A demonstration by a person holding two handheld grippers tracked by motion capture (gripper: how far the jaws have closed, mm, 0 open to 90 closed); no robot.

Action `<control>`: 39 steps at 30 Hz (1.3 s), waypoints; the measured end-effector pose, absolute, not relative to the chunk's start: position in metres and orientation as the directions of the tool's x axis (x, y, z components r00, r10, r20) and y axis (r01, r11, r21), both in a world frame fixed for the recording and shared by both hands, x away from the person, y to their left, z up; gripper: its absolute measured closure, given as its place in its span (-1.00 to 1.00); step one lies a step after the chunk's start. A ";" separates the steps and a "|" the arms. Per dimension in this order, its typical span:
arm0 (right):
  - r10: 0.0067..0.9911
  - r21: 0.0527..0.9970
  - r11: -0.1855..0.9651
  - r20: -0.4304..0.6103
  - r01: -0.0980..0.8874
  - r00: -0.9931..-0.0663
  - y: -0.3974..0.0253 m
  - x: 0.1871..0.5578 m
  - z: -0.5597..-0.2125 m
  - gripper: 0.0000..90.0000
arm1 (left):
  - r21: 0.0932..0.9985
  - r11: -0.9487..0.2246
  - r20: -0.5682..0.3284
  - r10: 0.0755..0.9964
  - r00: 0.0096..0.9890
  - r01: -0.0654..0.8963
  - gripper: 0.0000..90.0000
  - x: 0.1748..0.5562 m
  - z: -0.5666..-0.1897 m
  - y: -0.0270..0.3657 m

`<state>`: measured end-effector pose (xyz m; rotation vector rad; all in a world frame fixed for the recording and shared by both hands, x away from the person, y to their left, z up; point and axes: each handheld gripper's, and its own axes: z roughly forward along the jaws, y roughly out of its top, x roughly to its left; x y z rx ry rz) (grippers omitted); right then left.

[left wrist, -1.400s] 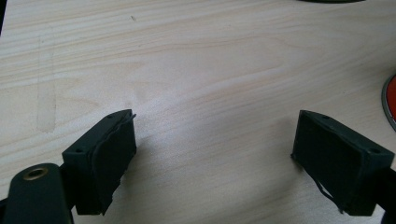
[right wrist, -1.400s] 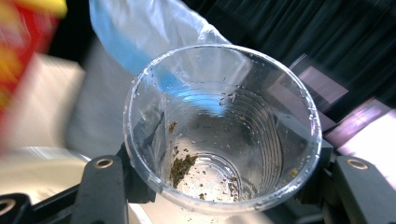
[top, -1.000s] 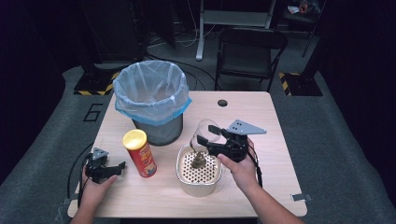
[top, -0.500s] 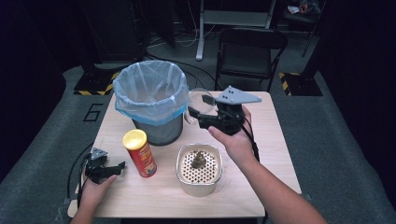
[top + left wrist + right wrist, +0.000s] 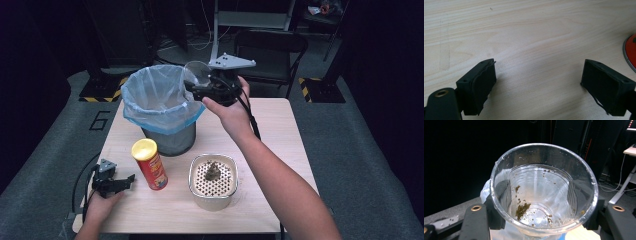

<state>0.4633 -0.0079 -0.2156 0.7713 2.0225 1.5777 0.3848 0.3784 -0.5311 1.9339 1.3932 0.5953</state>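
My right gripper [image 5: 194,85] is shut on a clear plastic cup [image 5: 197,74], held above the right rim of the grey bin [image 5: 170,137] with its blue-white liner [image 5: 150,95]. In the right gripper view the cup [image 5: 544,192] sits between the jaws, with brown crumbs stuck at its bottom. A white strainer pot [image 5: 213,196] with a brown lump on its perforated insert stands at the front middle. My left gripper [image 5: 122,183] rests open at the table's front left, its pads [image 5: 482,82] wide apart over bare wood [image 5: 531,37].
A red chip can with a yellow lid [image 5: 149,164] stands just right of the left gripper; its base edge [image 5: 629,51] shows in the left gripper view. A black folding chair [image 5: 270,45] stands behind the table [image 5: 280,135]. Dark floor surrounds the table.
My right gripper has lifted the cup from above the strainer pot and carried it back and left to the bin's rim. The left gripper has stayed put.
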 end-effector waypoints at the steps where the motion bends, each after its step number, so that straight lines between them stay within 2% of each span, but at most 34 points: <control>1: 0.675 0.969 0.186 -0.007 0.161 -0.738 -0.004 0.467 -0.215 -0.21 | 0.748 -0.193 -0.027 0.947 0.319 0.635 -0.73 0.385 -0.532 0.378; 8: 0.683 0.959 0.191 0.025 0.212 -0.730 0.025 0.490 -0.215 -0.23 | 0.739 -0.206 -0.023 0.944 0.330 0.641 -0.73 0.385 -0.530 0.379; 17: 0.684 0.934 0.267 -0.011 0.237 -0.729 0.058 0.514 -0.235 -0.27 | 0.737 -0.204 -0.022 0.946 0.324 0.644 -0.73 0.385 -0.530 0.378; 26: 0.673 0.914 0.313 -0.023 0.257 -0.740 0.078 0.522 -0.248 -0.29 | 0.736 -0.199 -0.023 0.948 0.318 0.648 -0.73 0.384 -0.530 0.377; 27: 0.668 0.913 0.313 -0.017 0.260 -0.744 0.083 0.522 -0.251 -0.41 | 0.735 -0.200 -0.023 0.948 0.318 0.648 -0.73 0.385 -0.530 0.377; 28: 0.668 0.913 0.313 -0.017 0.260 -0.744 0.083 0.522 -0.251 -0.41 | 0.735 -0.200 -0.023 0.948 0.318 0.648 -0.73 0.385 -0.530 0.377; 29: 0.670 0.908 0.311 0.000 0.280 -0.742 0.086 0.524 -0.255 -0.70 | 0.736 -0.199 -0.023 0.948 0.318 0.648 -0.73 0.385 -0.530 0.377; 31: 0.663 0.898 0.311 0.029 0.310 -0.748 0.088 0.525 -0.260 -0.70 | 0.735 -0.203 -0.016 0.949 0.316 0.647 -0.73 0.384 -0.530 0.377; 36: 0.672 0.911 0.299 0.010 0.284 -0.740 0.081 0.519 -0.262 -0.69 | 0.744 -0.199 -0.019 0.948 0.318 0.638 -0.74 0.384 -0.531 0.375; 39: 0.675 0.927 0.291 -0.022 0.238 -0.738 0.064 0.513 -0.257 -0.63 | 0.726 -0.212 -0.034 0.939 0.342 0.654 -0.75 0.382 -0.528 0.376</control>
